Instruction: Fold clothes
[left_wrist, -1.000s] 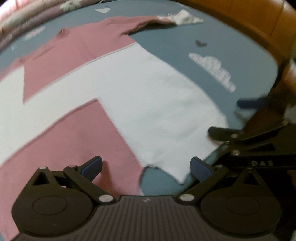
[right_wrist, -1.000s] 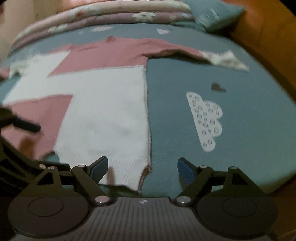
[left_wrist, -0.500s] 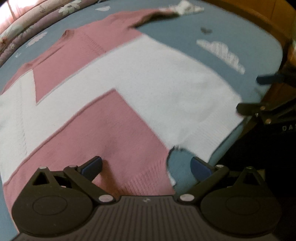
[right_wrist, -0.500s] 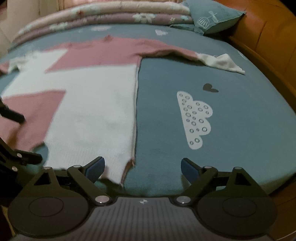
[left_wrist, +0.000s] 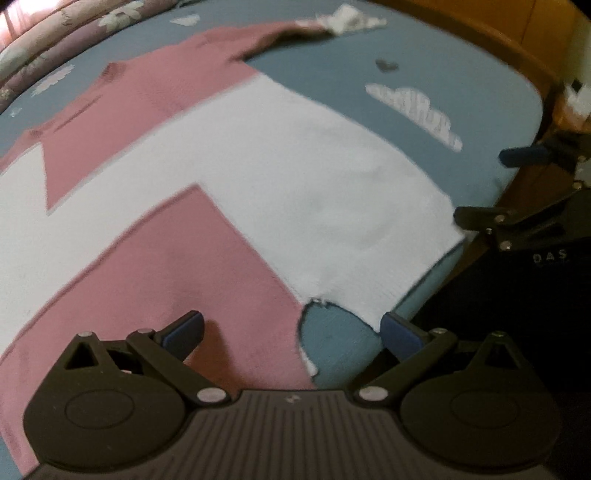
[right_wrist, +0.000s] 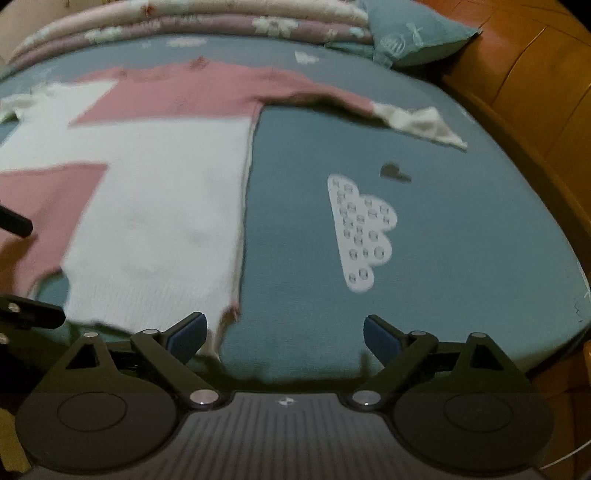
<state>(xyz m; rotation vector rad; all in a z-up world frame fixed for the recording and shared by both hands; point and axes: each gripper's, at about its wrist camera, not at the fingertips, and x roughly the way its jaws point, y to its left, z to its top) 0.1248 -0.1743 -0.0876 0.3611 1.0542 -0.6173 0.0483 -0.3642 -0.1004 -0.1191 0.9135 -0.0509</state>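
Pink and white blocks make up the knitted sweater (left_wrist: 258, 177) you have spread flat on the teal bedsheet (right_wrist: 461, 229), its long axis running from the ribbed hem at the near edge of the bed up to the neckline at the far side, toward the folded floral quilt (right_wrist: 192, 22) and the teal pillow (right_wrist: 413, 33). One sleeve (right_wrist: 369, 107) stretches out sideways to your right, ending in a crumpled white cuff. The opposite sleeve is cut off at the frame edge in both views, so you cannot see how it lies. Your left gripper (left_wrist: 291, 332) hangs spread wide over the near hem, one pad above the pink panel and the other over the white corner, with a small gap in the hem showing sheet between them; nothing is between its fingers. Your right gripper (right_wrist: 284, 334) is likewise released, its left pad just at the sweater's near right corner and the rest of it over bare sheet. Whether either pad touches the fabric is hard to judge. Motion blur softens the knit texture and edges. A white cloud print (right_wrist: 362, 229) and a small dark heart (right_wrist: 393, 171) sit on the sheet beside the sweater's right edge.
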